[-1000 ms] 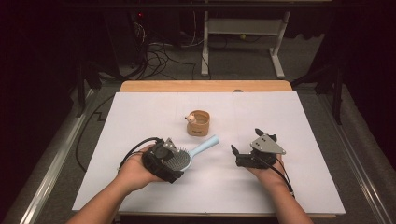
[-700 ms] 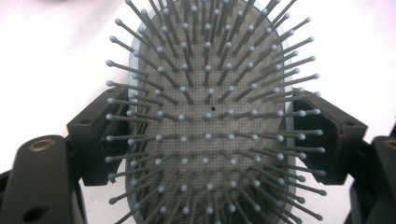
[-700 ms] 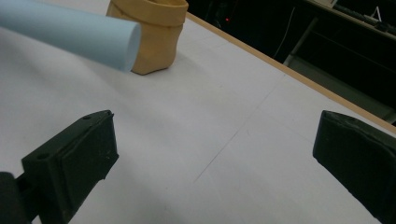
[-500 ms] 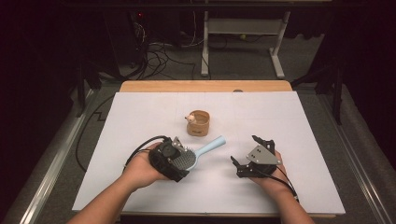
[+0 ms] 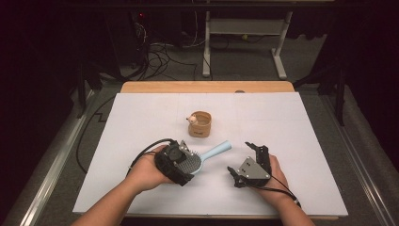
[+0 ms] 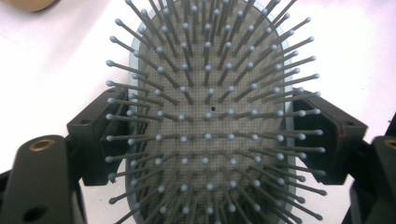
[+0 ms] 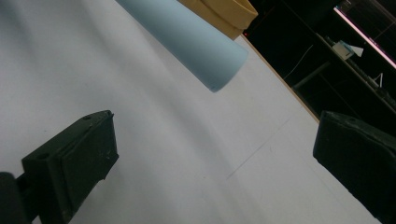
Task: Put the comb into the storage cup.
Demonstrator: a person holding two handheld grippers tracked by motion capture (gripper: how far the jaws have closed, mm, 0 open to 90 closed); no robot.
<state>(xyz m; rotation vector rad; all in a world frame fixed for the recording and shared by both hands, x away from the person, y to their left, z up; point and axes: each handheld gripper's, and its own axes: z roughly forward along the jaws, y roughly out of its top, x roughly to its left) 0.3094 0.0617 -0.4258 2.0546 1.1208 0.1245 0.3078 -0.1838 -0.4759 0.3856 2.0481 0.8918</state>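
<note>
A pale blue hairbrush (image 5: 207, 156) lies at the near middle of the white table (image 5: 306, 136), bristles up, its handle pointing up and right. My left gripper (image 5: 184, 162) is shut on the brush head. In the left gripper view both black pads (image 6: 100, 133) press the sides of the bristled head (image 6: 210, 84). My right gripper (image 5: 240, 157) stands open just right of the handle's end, nothing between its jaws. Its own view shows the handle tip (image 7: 196, 42) ahead of the open gripper (image 7: 212, 158). A tan cup (image 5: 201, 125) stands behind the brush.
A small pale figure (image 5: 192, 118) perches on the cup's left rim. A wooden strip (image 5: 207, 87) runs along the table's far edge. Beyond it on the dark floor are cables (image 5: 160, 52) and a white desk frame (image 5: 244, 28).
My right gripper has drifted toward the near edge and slightly left, closer to the brush handle's end. The left gripper keeps its hold on the brush and has barely shifted.
</note>
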